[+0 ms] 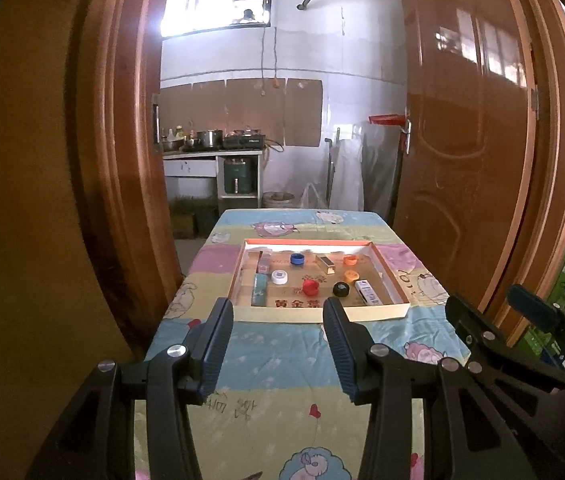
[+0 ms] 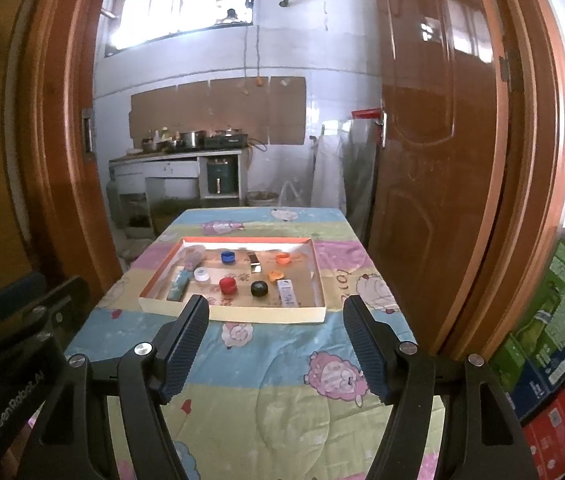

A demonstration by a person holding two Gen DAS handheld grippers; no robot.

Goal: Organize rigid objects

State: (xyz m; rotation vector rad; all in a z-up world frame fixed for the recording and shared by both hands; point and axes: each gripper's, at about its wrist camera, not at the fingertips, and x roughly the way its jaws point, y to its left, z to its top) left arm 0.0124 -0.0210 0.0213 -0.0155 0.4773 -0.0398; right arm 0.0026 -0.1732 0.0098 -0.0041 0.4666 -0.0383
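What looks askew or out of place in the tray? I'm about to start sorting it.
Nothing is spilled or visibly broken. The tray holds loose caps scattered without order: red cap, black cap, blue cap. The gold box and white box lie at angles to the rim.

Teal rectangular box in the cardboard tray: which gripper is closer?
Left, probably. The teal rectangular box lies nearly straight ahead of the left gripper, but ahead-left of the right gripper.

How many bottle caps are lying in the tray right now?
6. Blue cap at the back, orange cap back right, a second orange cap just in front of it, white cap left, red cap and black cap near the front. None looks hidden.
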